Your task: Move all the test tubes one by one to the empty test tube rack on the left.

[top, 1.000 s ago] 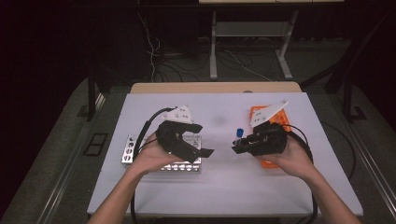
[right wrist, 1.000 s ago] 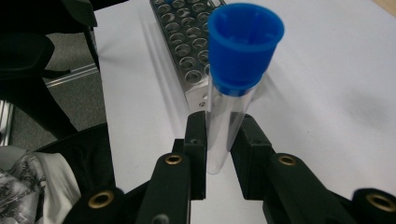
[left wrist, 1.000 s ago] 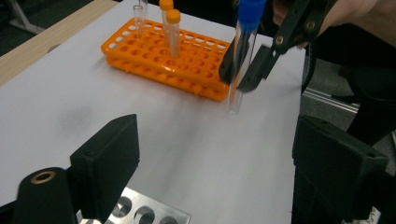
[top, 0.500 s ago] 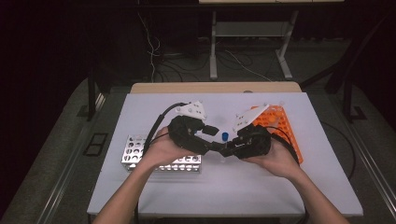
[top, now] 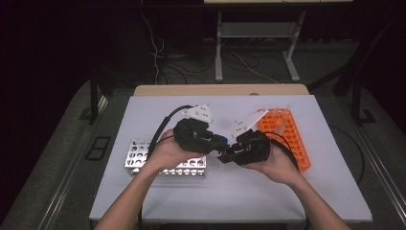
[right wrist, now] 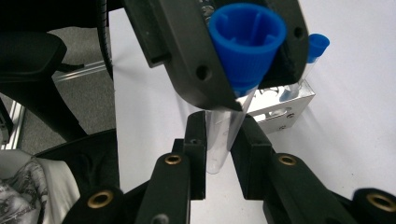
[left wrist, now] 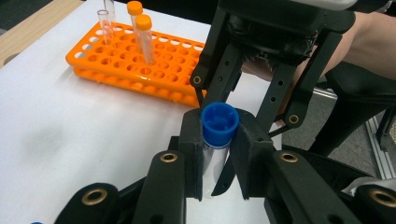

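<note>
Writing or brand marks cannot be made out on any of the things in these views. One clear tube with a blue cap (left wrist: 219, 122) sits between the two grippers, above the middle of the white bench (top: 158, 108). The left gripper (top: 216, 142) has its jaws clamped on the tube just under the cap, as the left gripper view shows, with the cap standing proud of the black pads. The right gripper (top: 225, 154) has its jaws closed on the clear lower body of the same tube; in the right gripper view the pads press on the glassy wall from both sides while the blue cap points toward the camera from inside the other gripper. Both grippers meet nose to nose in the high view, each held in one hand (top: 167, 152).

One orange rack (top: 287, 136) lies on the right side of the bench. In the left gripper view it carries two tubes with orange caps (left wrist: 144, 37) standing upright near its far end, and two clear uncapped tubes (left wrist: 103, 24) beside them; the other holes in sight are open. One metal rack (top: 143, 155) lies on the left side of the bench, partly under the left forearm. In the right gripper view one more blue-capped tube (right wrist: 314, 55) stands in that metal rack, upright at its corner. That makes two blue caps and two orange caps counted in all.
</note>
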`<state>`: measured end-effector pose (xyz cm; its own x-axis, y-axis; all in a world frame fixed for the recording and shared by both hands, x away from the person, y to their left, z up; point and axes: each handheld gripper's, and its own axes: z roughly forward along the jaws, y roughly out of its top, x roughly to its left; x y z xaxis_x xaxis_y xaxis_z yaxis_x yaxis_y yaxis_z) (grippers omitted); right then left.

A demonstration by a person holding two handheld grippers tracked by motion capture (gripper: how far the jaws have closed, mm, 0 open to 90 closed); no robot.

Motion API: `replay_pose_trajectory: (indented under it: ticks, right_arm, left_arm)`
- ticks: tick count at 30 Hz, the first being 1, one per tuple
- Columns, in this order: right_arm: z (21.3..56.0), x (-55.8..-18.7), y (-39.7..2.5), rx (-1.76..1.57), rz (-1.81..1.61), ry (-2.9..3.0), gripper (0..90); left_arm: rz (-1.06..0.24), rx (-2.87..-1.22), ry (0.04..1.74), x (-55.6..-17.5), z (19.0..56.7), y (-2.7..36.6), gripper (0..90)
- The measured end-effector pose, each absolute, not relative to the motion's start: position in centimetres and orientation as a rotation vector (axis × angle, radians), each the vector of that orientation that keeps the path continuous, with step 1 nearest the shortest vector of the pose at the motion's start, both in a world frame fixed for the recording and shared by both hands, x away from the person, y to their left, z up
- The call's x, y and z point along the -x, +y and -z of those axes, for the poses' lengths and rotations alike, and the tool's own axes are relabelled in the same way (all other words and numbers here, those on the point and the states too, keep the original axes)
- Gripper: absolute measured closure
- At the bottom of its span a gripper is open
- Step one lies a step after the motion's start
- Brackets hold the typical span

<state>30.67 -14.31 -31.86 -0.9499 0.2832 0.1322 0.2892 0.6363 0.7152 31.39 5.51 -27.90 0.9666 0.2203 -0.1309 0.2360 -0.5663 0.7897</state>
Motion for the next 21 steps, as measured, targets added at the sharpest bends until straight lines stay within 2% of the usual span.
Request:
replay_pose_trajectory:
  ticks: [15,21]
  right_arm:
    - [31.5,-30.6,-15.5,0.561,1.311,-2.811,58.7]
    - [31.6,-30.3,-16.8,0.650,1.354,-2.765,44.0]
  left_arm:
    - [-0.006,-2.166,0.358,-31.8,27.1,6.7,74.9]
    - [-0.038,-2.161,0.367,-31.9,26.3,7.5,74.9]
